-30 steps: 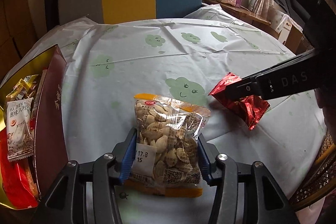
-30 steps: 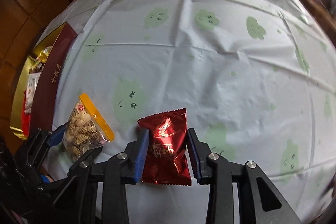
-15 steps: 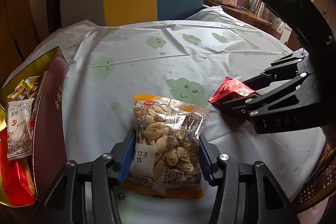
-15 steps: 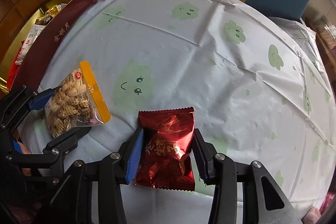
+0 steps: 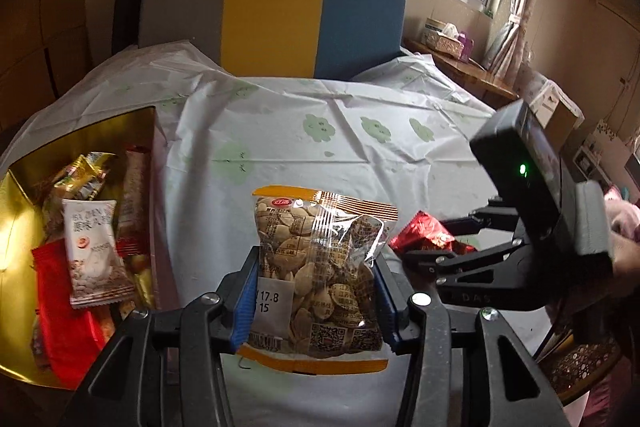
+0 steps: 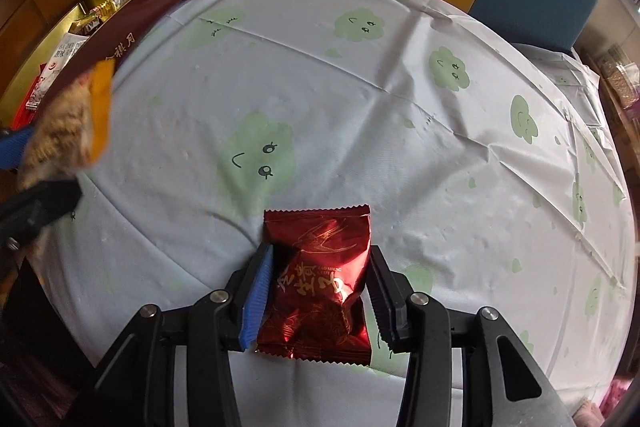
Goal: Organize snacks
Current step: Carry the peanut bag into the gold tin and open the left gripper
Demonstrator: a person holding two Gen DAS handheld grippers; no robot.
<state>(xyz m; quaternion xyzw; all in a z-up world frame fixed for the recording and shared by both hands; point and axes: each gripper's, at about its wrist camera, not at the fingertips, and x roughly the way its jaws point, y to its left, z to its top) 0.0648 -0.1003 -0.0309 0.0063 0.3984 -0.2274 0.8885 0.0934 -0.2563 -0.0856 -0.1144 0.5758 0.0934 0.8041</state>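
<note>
Where its white sticker shows "17.8", the seed packet (image 5: 320, 267) sits clamped.

Left gripper (image 5: 316, 291) clamping seed packet (image 5: 320, 267), gold snack box (image 5: 80, 187) at left — red packet (image 5: 424, 237) at right
</note>
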